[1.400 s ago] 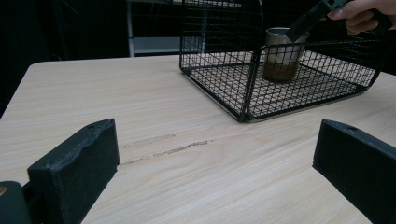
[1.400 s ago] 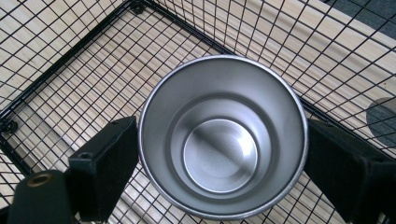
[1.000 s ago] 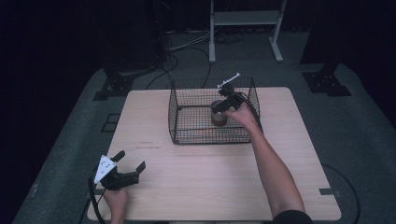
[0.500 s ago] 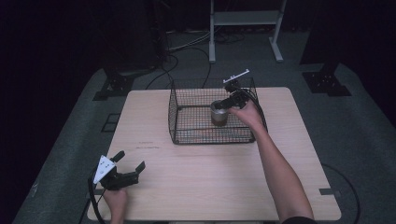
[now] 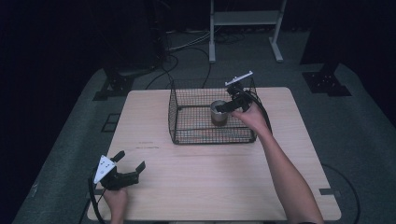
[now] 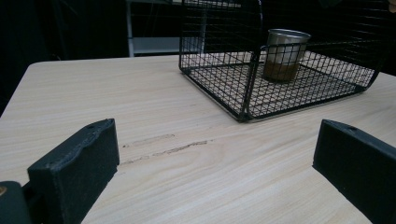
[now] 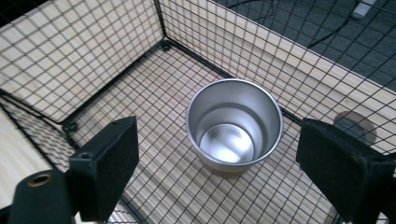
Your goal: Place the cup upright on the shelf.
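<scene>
One metal cup [image 7: 234, 126] stands upright inside the wire basket [image 5: 187, 116] on the desk [image 5: 210, 177] — right gripper [image 7: 219, 172] hovers above it, fingers spread, nothing pinched; left gripper [image 5: 125, 167] rests near the desk's corner, fingers spread.

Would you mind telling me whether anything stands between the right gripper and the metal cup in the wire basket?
Nothing visible does. The right gripper hangs above the metal cup, which stands upright and empty on the floor of the wire basket. The basket is open on top, and the fingers are spread wider than the cup, not touching it.
</scene>
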The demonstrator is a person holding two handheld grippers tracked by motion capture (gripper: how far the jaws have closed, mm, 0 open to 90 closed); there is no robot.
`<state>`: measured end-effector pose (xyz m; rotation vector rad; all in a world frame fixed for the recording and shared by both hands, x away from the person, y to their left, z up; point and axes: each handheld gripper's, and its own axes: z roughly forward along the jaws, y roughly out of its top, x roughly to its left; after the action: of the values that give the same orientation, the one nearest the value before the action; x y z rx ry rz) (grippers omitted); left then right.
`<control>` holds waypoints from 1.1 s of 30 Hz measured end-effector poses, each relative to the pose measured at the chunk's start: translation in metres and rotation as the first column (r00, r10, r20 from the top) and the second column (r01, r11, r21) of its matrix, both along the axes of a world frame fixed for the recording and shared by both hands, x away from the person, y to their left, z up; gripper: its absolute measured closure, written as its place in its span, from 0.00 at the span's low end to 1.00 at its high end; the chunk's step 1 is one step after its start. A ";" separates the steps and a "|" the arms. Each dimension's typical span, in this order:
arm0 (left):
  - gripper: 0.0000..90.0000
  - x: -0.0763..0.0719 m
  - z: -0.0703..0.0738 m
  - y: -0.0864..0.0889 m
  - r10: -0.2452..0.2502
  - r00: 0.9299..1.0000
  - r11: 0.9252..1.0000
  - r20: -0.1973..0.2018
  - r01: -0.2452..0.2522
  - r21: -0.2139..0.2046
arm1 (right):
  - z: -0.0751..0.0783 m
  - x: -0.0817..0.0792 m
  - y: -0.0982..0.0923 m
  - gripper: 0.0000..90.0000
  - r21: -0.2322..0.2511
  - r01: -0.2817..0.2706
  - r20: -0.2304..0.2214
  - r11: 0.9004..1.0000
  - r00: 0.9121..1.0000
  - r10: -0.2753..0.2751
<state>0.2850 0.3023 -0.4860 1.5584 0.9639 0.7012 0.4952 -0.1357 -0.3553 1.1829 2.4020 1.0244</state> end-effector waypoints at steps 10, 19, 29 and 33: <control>0.00 0.000 0.000 0.002 0.008 1.000 1.000 0.001 -0.008 -0.016 | 0.007 -0.021 -0.003 0.14 0.019 -0.034 0.037 0.999 0.999 0.033; 0.00 0.000 0.000 0.002 0.006 1.000 1.000 0.002 -0.006 -0.016 | 0.008 -0.040 -0.012 0.14 0.034 -0.061 0.066 0.998 0.996 0.059; 0.00 0.000 0.000 0.001 0.004 1.000 1.000 0.002 -0.004 -0.007 | 0.008 -0.059 -0.022 0.14 0.025 -0.070 0.093 0.997 0.993 0.068; 0.00 0.000 0.000 0.001 0.004 1.000 1.000 0.003 -0.004 -0.007 | 0.007 -0.066 -0.024 0.14 0.019 -0.079 0.097 0.997 0.992 0.076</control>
<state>0.2848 0.3029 -0.4862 1.5488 0.9669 0.7022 0.4292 -0.1596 -0.3483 1.0302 2.3839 1.1085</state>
